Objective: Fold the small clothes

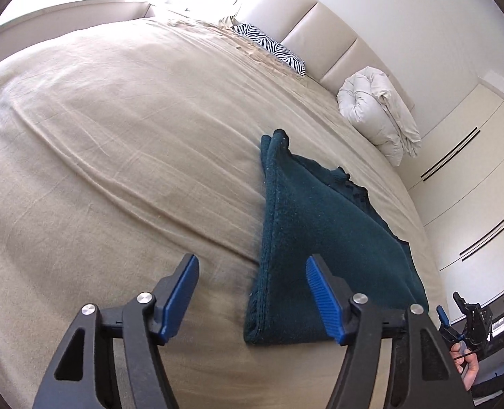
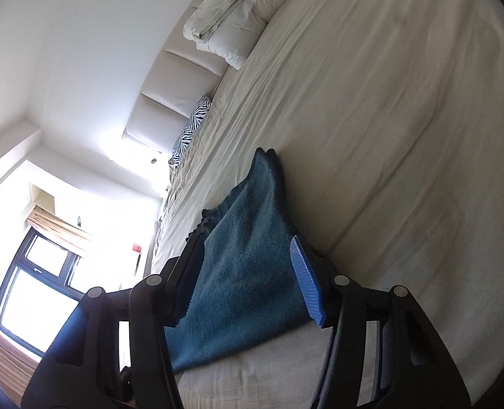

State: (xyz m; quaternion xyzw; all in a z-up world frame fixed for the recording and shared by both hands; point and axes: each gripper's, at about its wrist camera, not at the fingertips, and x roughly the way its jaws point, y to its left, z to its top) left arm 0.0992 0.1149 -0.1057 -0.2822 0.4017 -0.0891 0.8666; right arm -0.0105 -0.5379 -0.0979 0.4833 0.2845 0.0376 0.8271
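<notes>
From the left wrist, we are holding the left gripper (image 1: 252, 296) released above a folded teal cloth (image 1: 320, 238) lying on the beige bedsheet (image 1: 115, 136); bumping it risks undoing the fold.

From the right wrist, the right gripper (image 2: 248, 279) is straddling the cloth (image 2: 248, 266), apparently unclamped; headboard (image 2: 170, 102) and window (image 2: 40, 283) are framing the room.

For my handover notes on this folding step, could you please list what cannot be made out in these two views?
- Folded teal cloth, left wrist view: its near right corner is hidden behind a finger of the left tongs.
- Same cloth, right wrist view: its side edges are covered by the right tongs, so contact is unclear.
- Window, right wrist view: blown out by glare.
- Right tongs, left wrist view: cut off by the edge.
</notes>
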